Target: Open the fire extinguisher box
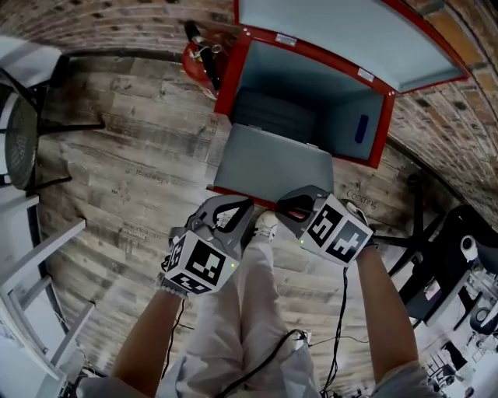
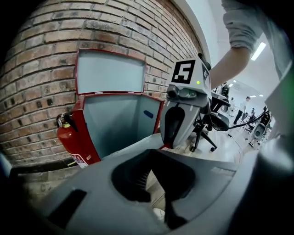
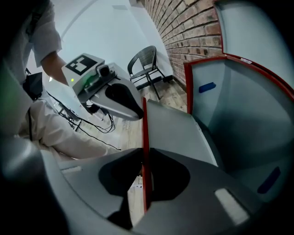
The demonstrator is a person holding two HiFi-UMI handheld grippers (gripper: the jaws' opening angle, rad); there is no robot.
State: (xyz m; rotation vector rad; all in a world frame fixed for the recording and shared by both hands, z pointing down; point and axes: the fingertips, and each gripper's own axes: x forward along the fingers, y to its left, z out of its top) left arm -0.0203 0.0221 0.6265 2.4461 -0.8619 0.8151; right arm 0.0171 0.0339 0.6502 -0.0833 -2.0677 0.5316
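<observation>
**Q:** What is shown at the left?

**A:** A red fire extinguisher (image 1: pixel 194 66) is seen against the brick wall (image 1: pixel 117 23), just beside the fire extinguisher box (image 1: pixel 311 82). Lower down, the left gripper (image 1: pixel 232 211) is held over the wooden floor (image 1: pixel 132 179). Its fingers are parted a little, and nothing is held between them.

**Q:** And the box itself?

**A:** It is set on the floor against the wall, in the middle of the head view. Its lid (image 1: pixel 342 35) is raised against the bricks. The grey front door (image 1: pixel 272 163) is tilted out toward the person, so the box is judged to be largely open.

**Q:** What is found at the right?

**A:** The right gripper (image 1: pixel 294 208) is placed at the free red rim (image 3: pixel 145 151) of the door. The rim is seen running between the fingers, which are narrowly apart. Floor is visible on one side of the rim, so it is judged not yet clamped.

**Q:** How is this step done well?

**A:** The rim should be seated deep and square between the fingers before they are pressed shut. The door should then be led down along its hinge arc, without being twisted. The left gripper should be kept clear of the door's path.
</observation>
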